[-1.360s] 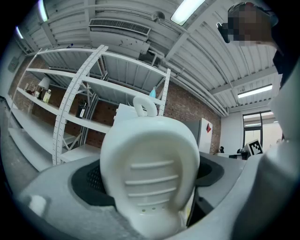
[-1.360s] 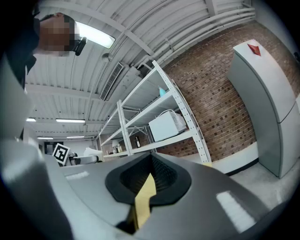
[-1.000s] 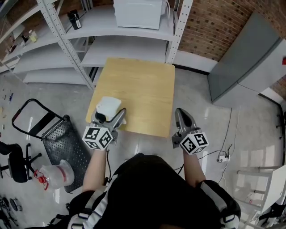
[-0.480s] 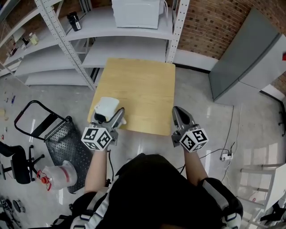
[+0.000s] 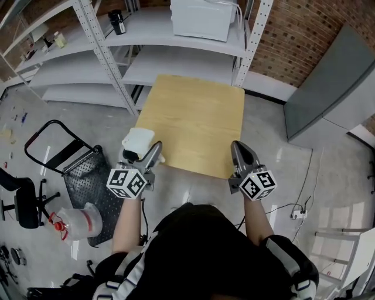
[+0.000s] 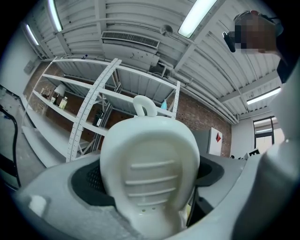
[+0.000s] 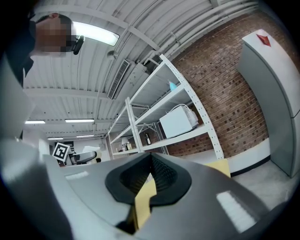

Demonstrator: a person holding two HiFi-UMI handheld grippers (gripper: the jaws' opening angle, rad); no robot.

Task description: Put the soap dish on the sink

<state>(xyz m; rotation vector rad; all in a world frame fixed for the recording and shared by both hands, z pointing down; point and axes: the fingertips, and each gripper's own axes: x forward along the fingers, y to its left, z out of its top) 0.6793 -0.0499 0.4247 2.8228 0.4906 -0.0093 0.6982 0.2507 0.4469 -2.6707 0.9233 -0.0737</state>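
A white soap dish (image 5: pixel 139 142) with raised ribs and a loop at its far end is held in my left gripper (image 5: pixel 140 154), which is shut on it. In the head view it hangs over the front-left corner of the wooden table (image 5: pixel 196 114). The left gripper view is mostly filled by the soap dish (image 6: pixel 150 168), tilted up between the jaws of my left gripper (image 6: pixel 150 197). My right gripper (image 5: pixel 239 152) is shut with nothing in it, at the table's front-right corner. In the right gripper view, my right gripper (image 7: pixel 149 183) shows only a thin slit. No sink is in view.
Metal shelving (image 5: pixel 176 64) stands behind the table, with a white box-like appliance (image 5: pixel 204 17) on a shelf. A black hand cart (image 5: pixel 88 184) and a plastic jug (image 5: pixel 73 222) lie on the floor at left. A grey cabinet (image 5: pixel 334 88) stands at right.
The head view has shifted, so the table and shelving sit further right and lower in the picture. Both grippers keep their places at the table's front edge; the left still holds the soap dish.
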